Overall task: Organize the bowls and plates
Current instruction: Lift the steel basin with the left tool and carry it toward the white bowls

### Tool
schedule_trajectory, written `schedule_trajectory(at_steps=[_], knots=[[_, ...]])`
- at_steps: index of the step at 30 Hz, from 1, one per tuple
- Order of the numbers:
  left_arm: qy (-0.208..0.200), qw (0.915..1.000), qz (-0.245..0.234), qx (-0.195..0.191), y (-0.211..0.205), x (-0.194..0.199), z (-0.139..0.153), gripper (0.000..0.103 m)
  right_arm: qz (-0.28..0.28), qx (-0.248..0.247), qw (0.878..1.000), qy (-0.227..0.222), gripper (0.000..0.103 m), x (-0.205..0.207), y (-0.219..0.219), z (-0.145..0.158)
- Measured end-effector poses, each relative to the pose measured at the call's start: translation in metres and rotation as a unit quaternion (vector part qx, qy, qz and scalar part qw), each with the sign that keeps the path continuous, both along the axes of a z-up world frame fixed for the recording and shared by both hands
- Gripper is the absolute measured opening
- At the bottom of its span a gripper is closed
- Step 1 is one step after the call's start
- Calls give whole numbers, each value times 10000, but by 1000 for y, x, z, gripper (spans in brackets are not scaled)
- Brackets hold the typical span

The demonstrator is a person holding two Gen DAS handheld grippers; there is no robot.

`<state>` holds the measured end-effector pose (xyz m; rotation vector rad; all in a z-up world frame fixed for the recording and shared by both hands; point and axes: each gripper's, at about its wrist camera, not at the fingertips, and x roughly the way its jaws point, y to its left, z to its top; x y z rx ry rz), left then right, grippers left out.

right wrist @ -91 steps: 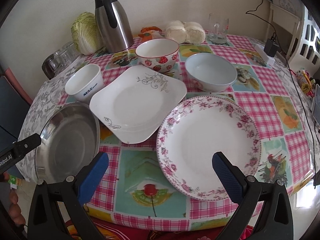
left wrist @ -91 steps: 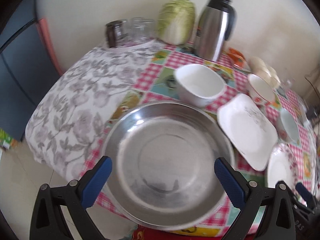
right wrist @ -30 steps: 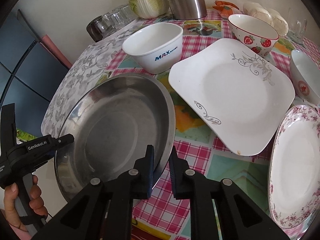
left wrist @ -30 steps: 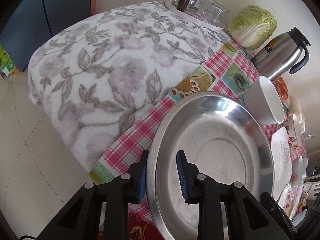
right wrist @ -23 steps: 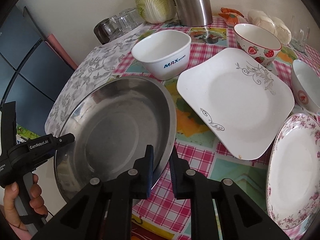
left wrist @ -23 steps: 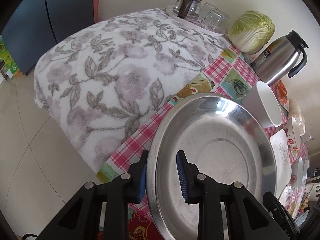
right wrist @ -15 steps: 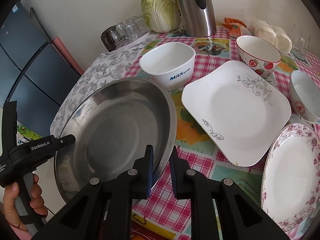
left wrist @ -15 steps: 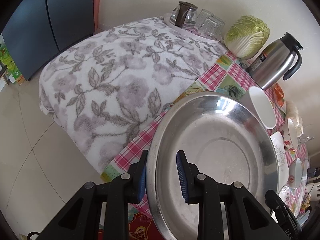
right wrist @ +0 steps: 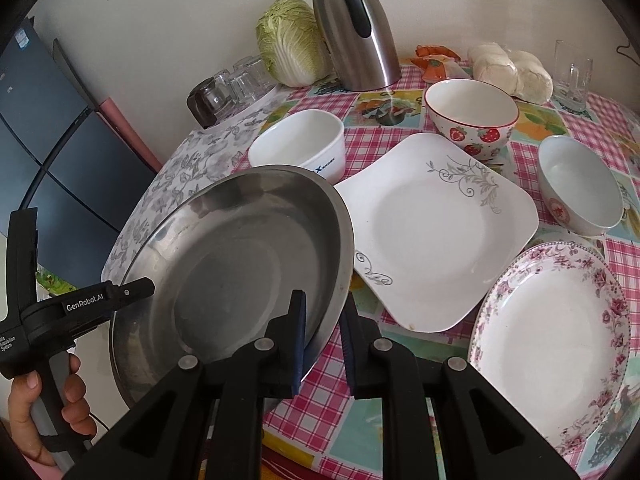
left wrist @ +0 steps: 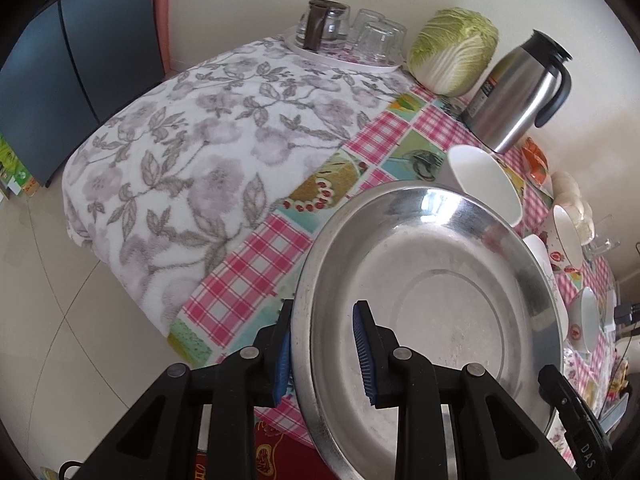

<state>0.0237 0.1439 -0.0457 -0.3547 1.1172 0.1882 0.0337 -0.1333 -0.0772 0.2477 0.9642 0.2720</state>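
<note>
Both hand-held grippers, left (left wrist: 322, 346) and right (right wrist: 323, 326), clench the steel basin (right wrist: 236, 256) by opposite rims, seemingly lifted off the bench (right wrist: 404, 340); next it needs a clear landing spot.

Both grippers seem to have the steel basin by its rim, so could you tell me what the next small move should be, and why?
Probably carry the steel basin on toward the square plate, keeping it level. The left gripper and right gripper clamp opposite rim edges, and the basin already overlaps the plate's edge and hides part of the white bowl, so it likely needs height to clear them.
</note>
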Motion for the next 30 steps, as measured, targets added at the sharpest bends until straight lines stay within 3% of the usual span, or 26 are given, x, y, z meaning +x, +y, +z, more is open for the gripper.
schedule_trajectory(at_steps=[8, 14, 27, 30], knots=[[-38, 9992, -344, 204, -33, 5, 7, 30, -233, 29, 9997, -5, 20, -5, -28, 1], [166, 9979, -579, 258, -62, 20, 5, 35, -490, 13, 9987, 102, 21, -5, -48, -4], [545, 9866, -1312, 800, -140, 52, -6, 46, -1434, -72, 9884, 492, 21, -7, -98, -20], [646, 9857, -1312, 838, -150, 58, -14, 47, -1575, -125, 9867, 382, 21, -9, -103, -17]])
